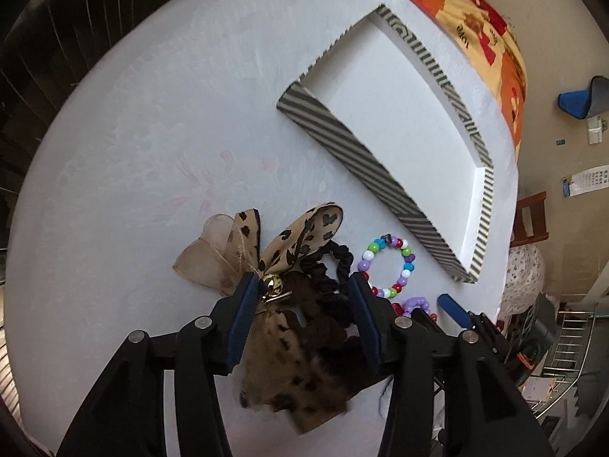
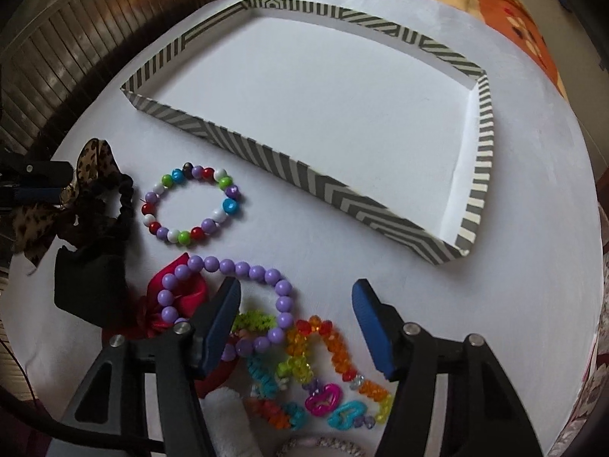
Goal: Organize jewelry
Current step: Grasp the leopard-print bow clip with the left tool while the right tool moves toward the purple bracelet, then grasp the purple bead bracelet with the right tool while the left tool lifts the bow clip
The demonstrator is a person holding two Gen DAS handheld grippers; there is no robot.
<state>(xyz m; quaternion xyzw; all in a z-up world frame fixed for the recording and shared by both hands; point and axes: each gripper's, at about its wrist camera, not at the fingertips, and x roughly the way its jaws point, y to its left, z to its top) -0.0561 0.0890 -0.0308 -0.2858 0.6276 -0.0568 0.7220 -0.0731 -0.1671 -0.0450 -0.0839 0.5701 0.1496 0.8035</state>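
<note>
A shallow tray with grey-and-white striped walls (image 1: 365, 167) (image 2: 266, 160) lies empty on the white cloth. My left gripper (image 1: 304, 289) is open, its jaws either side of a leopard-print bow hair tie (image 1: 293, 247) with a black scrunchie (image 1: 335, 266). A multicoloured bead bracelet (image 1: 388, 266) (image 2: 194, 205) lies just right of it. My right gripper (image 2: 297, 304) is open over a lilac bead bracelet (image 2: 243, 270) and an orange crystal bracelet (image 2: 338, 346). The leopard bow also shows at the left of the right wrist view (image 2: 91, 163).
A red satin scrunchie (image 2: 179, 293), a black pouch (image 2: 87, 285), neon plastic links (image 2: 323, 403) and other beads crowd the near table. An orange patterned cloth (image 1: 491, 34) hangs past the far edge. A wooden chair (image 1: 533, 221) stands right.
</note>
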